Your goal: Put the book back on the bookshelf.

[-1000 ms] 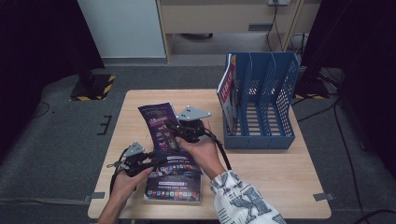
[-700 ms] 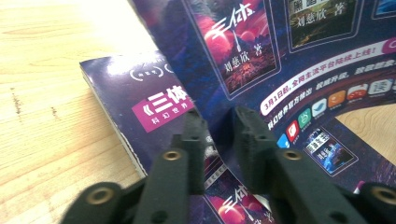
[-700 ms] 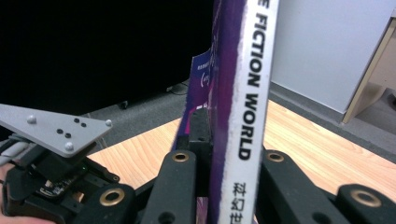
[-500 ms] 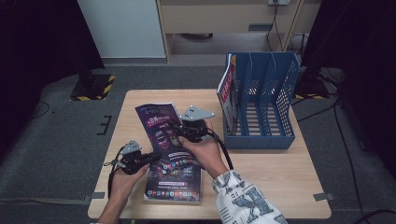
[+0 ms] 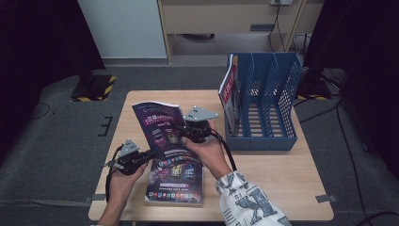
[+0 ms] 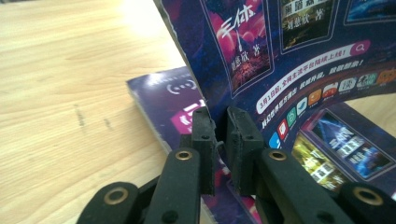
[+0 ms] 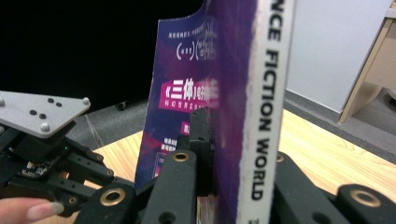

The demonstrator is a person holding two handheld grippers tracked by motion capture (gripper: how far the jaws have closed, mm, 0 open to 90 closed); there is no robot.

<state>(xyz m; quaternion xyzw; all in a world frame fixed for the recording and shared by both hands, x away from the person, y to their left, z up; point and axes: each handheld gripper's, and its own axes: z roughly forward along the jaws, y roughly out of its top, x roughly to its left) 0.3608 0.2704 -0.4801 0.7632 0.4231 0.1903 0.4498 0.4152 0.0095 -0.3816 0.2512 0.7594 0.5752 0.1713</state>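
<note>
Wooden table [image 5: 282, 169] stands on grey carpet [image 5: 61, 141]; dark curtains either side, pale cabinet [image 5: 127, 28] behind. Blue file rack [image 5: 263, 106] sits at the table's far right corner, one magazine upright in its left slot. Left of the rack, a purple magazine [image 5: 162, 129] is lifted above another lying flat. Left gripper [image 5: 141, 156] has just closed, pinching its lower left edge; right gripper [image 5: 181, 132] pinches its spine side.

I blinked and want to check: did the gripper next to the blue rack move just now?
No. The right gripper sits at the same gap from the front left corner of the blue rack as before, jaws shut on the purple magazine.
</note>
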